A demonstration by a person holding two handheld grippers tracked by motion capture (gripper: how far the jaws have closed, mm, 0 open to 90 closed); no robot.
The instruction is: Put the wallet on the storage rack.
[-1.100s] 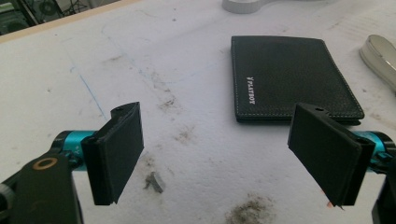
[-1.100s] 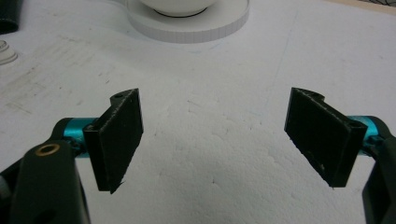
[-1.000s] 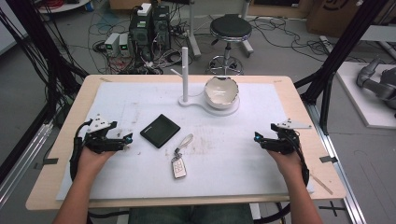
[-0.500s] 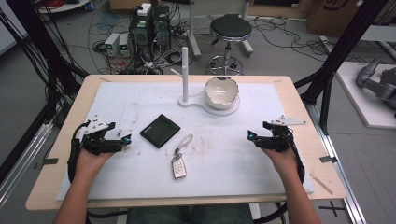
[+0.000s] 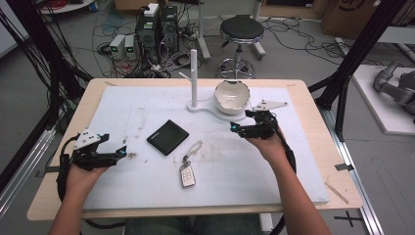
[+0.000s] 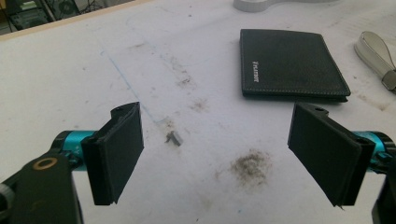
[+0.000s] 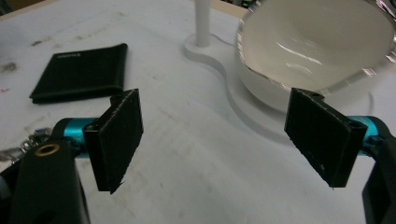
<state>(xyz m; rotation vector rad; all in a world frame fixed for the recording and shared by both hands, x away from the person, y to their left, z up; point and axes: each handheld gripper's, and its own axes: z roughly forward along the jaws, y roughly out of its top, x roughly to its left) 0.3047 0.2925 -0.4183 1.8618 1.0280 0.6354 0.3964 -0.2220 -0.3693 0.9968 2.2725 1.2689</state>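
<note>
Since a moment ago, the right gripper (image 5: 236, 128) has moved up toward the middle of the frame, jaws wide and holding nothing. It sits nearer the white bowl (image 5: 232, 95), just above it. The left gripper (image 5: 120, 152) waits wide open at lower left.

Wallet (image 5: 168, 137) left of key fob (image 5: 186, 175), bowl (image 5: 232, 95) behind on stand (image 5: 194, 78) base, table (image 5: 303, 98) beneath.

Black wallet (image 6: 292, 64): small embossed brand mark near edge, too small to read.
</note>
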